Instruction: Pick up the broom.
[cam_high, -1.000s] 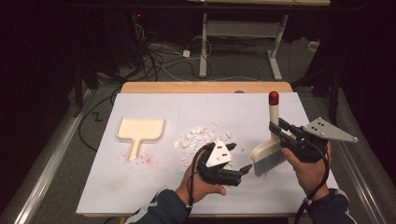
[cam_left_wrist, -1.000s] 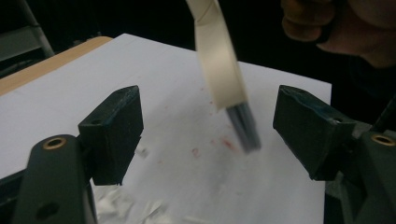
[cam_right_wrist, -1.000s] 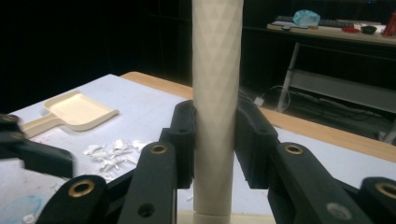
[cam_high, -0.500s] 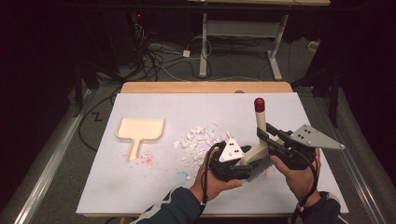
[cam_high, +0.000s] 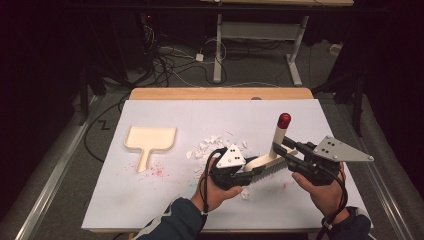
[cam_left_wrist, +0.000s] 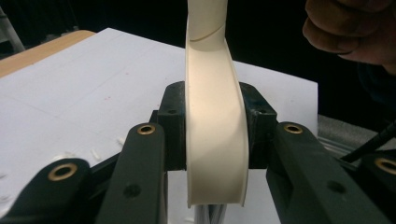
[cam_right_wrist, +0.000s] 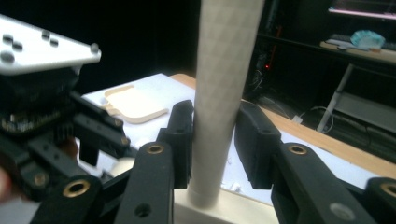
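Brush (cam_high: 270, 159) clamped between left gripper (cam_high: 248, 175); right gripper (cam_high: 281, 146) grips handle.

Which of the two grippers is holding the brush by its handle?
The right gripper: its jaws flank the brush's red-tipped handle. The left gripper clamps the bristle head instead.

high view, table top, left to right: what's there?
Dustpan → pile of white scraps → left claw on the brush head → brush, red-tipped handle up → right claw around that handle.
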